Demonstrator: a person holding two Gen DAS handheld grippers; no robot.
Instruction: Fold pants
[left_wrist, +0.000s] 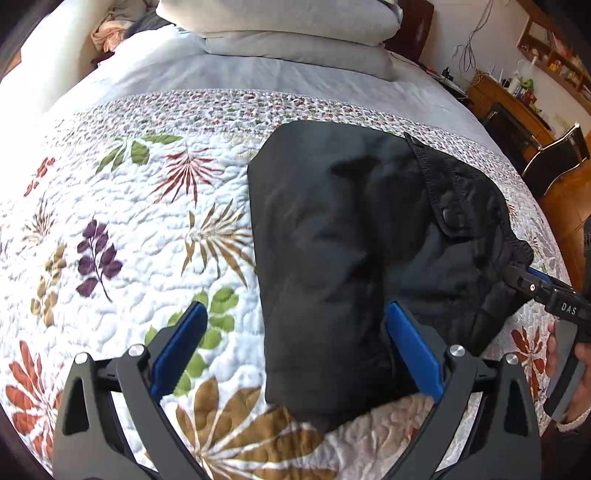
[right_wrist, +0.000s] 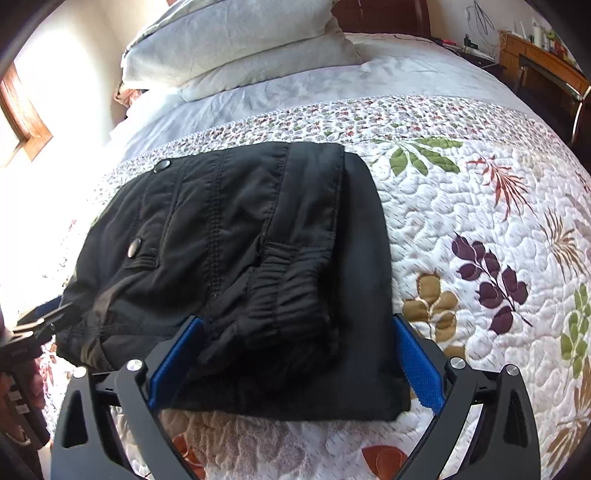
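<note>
Your left gripper (left_wrist: 295, 347) stands released, jaws wide: the near corner of the pants (left_wrist: 351, 240) lies between them, but neither pad presses it. From these jaws the folded bundle runs away up the quilt (left_wrist: 129, 221), its long axis straight ahead and slightly right. Your right gripper (right_wrist: 299, 358) is also spread, straddling the elastic waistband end, pads beside the cloth rather than clamped. Both sit at the near edge; the right looks better centred, so any further fold likely starts from there.
</note>
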